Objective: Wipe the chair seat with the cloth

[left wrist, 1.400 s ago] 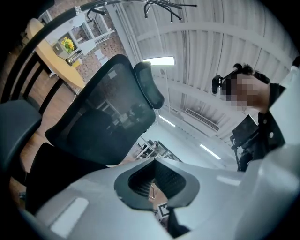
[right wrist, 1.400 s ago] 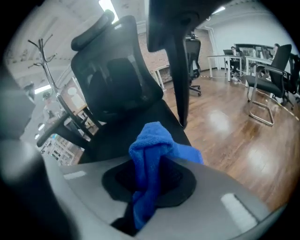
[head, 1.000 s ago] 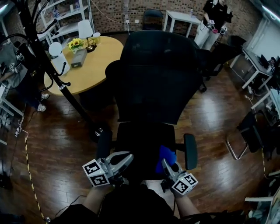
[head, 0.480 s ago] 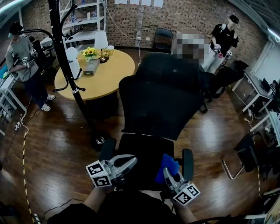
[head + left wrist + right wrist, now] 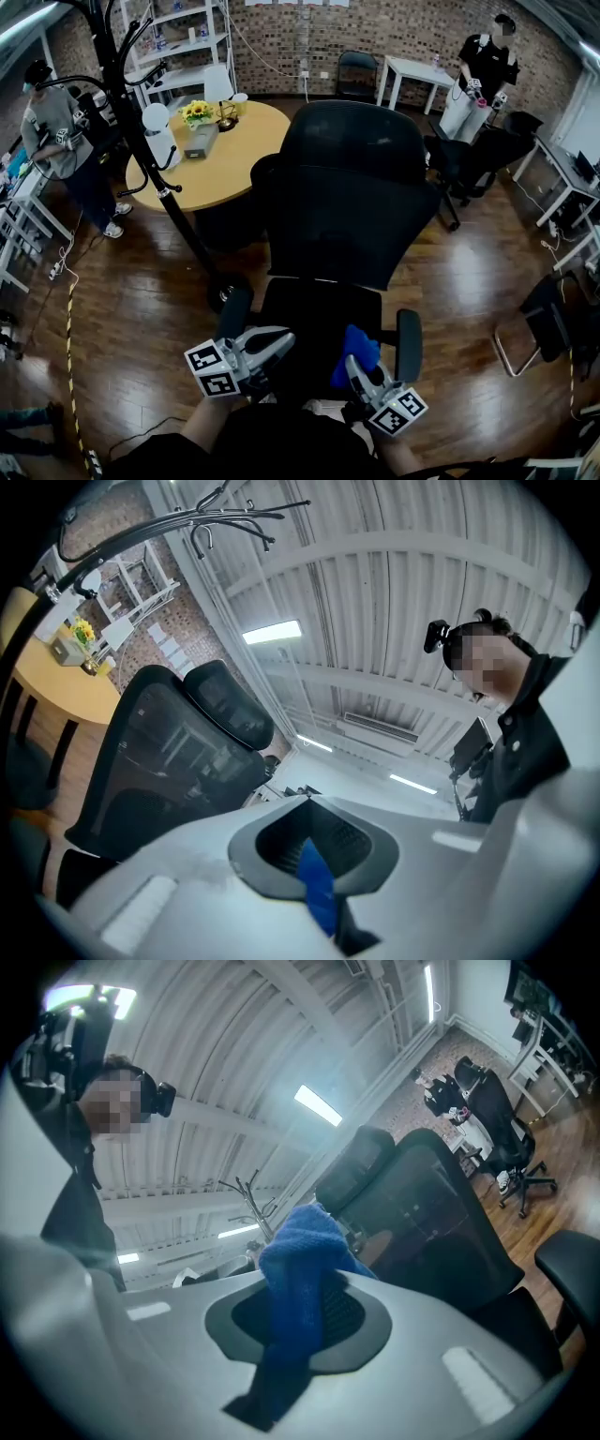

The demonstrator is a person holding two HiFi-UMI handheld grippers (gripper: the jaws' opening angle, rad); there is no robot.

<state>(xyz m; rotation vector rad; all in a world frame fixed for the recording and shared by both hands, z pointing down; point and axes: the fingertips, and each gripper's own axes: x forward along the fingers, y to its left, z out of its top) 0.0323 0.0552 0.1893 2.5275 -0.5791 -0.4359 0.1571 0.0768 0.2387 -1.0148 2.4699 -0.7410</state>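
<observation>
Blue cloth pinched in right tongs over chair seat, left tongs pressed together alongside

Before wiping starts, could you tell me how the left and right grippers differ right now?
The right gripper is shut on the blue cloth; the left gripper is shut on nothing. The left gripper points rightward in the head view; the right gripper points up-left. Both are near the chair seat's front edge.

"Where are the grippers?"

"Both are low, at the near edge of the chair seat. The left gripper is tipped upward, jaws together, holding nothing. The right gripper is tipped upward too, clamped on the blue cloth."
</observation>
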